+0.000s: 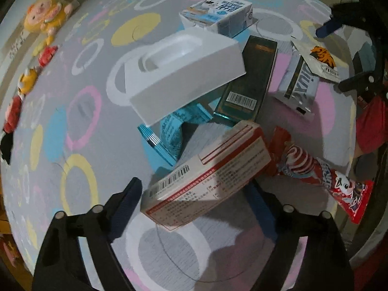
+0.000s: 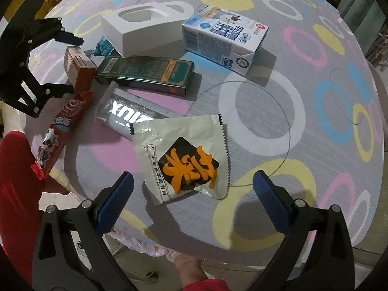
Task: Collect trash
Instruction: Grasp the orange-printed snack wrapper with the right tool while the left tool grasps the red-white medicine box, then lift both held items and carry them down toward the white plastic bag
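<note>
left gripper (image 1: 196, 201): jaws spread, straddling red-and-white carton (image 1: 206, 177); pads not seen pressing yet
carton axis: running 8-to-2 o'clock, crossing the jaw gap
right gripper (image 2: 194, 201): spread, hovering over white-and-orange sachet (image 2: 184, 160) at 12 o'clock
room: red candy wrapper (image 1: 320, 177) crowding at 3 o'clock; tablecloth (image 1: 72, 145) lying open at 9 o'clock
</note>
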Tool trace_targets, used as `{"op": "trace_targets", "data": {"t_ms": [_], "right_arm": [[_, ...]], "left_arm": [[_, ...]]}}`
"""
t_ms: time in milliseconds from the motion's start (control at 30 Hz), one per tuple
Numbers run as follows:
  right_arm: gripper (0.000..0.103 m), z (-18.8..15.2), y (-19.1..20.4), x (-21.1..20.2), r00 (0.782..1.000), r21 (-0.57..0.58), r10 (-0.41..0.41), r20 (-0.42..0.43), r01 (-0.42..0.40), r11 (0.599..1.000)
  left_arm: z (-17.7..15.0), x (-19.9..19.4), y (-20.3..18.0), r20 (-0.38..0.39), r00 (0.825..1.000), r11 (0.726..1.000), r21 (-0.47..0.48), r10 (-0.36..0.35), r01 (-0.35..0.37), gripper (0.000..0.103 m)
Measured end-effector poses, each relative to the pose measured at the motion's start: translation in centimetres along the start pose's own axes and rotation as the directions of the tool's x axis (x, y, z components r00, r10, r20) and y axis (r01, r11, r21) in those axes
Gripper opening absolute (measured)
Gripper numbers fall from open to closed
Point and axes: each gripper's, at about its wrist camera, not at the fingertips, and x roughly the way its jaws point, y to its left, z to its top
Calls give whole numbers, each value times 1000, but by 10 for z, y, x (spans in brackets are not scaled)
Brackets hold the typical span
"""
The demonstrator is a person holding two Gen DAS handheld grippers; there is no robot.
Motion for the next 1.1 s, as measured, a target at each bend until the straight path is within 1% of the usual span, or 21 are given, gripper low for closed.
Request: {"op": "trace_targets", "data": {"t_ms": [67,100,133,200,233,300,367,433,467,500,533,633,733,767,900,967,1000,1033,1100], "right_arm": [[88,-5,-2,4,1000,4,6,-2,-6,1000],[78,-6,-2,4,1000,6,4,-2,-4,1000],[71,-8,-3,5,1000,11,3,-4,-3,1000],[70,-11,-5,5,1000,26,12,-5,-11,1000],[68,-13,-6,5,1000,31,12,-1,-12,999],[62,-17,-9,3,1000,41,18,4,-18,999],[59,-20,-11,2,1000,50,23,8,-23,998],[50,-23,-13,0,1000,62,25,12,-26,998],[48,-25,-14,-1,1000,68,24,15,-25,997],[43,-27,-15,-3,1000,70,24,17,-25,997],[41,-25,-16,-6,999,76,26,19,-28,997],[40,-28,-26,-9,999,93,28,16,-29,995],[38,-31,-24,-14,1000,104,26,16,-28,994],[38,-32,-18,-15,1000,107,26,18,-27,994],[34,-37,-13,-23,1000,119,19,24,-22,993],[33,-38,-12,-26,1000,124,8,22,-11,992],[33,-38,-12,-27,1000,127,8,20,-10,992],[33,-41,-12,-30,1000,129,6,20,-9,992],[32,-40,-12,-34,1000,133,-2,27,-2,991]], "left_arm": [[1,-1,2,7,1000,1000,-17,-10,11,79],[2,0,3,7,1000,1000,-21,-12,12,76],[3,0,2,8,1000,999,-27,-18,18,73],[4,0,2,10,999,998,-33,-47,48,59],[4,0,1,9,998,998,-39,-56,57,58],[5,-1,-2,8,999,998,-42,-46,46,57],[4,-3,-3,8,999,998,-53,-46,46,54],[2,-4,-3,1,998,993,-97,-68,68,49],[0,-5,-6,-3,996,989,-119,-87,86,45],[-1,-5,-6,-9,995,986,-138,-100,98,43],[-1,-6,-6,-11,995,985,-146,-96,94,43],[0,-6,-10,-26,995,983,-160,-99,94,42],[-1,-7,-7,-34,991,972,-204,-129,119,42],[-2,-7,-7,-35,991,968,-218,-132,121,41],[-3,-7,-7,-42,995,968,-238,-92,79,40],[-3,-9,-12,-49,996,964,-259,-73,57,38],[-4,-10,-13,-53,996,960,-275,-77,60,37],[-5,-11,-15,-57,994,952,-296,-97,76,37],[-9,-14,-19,-63,994,944,-322,-92,67,36]]}}
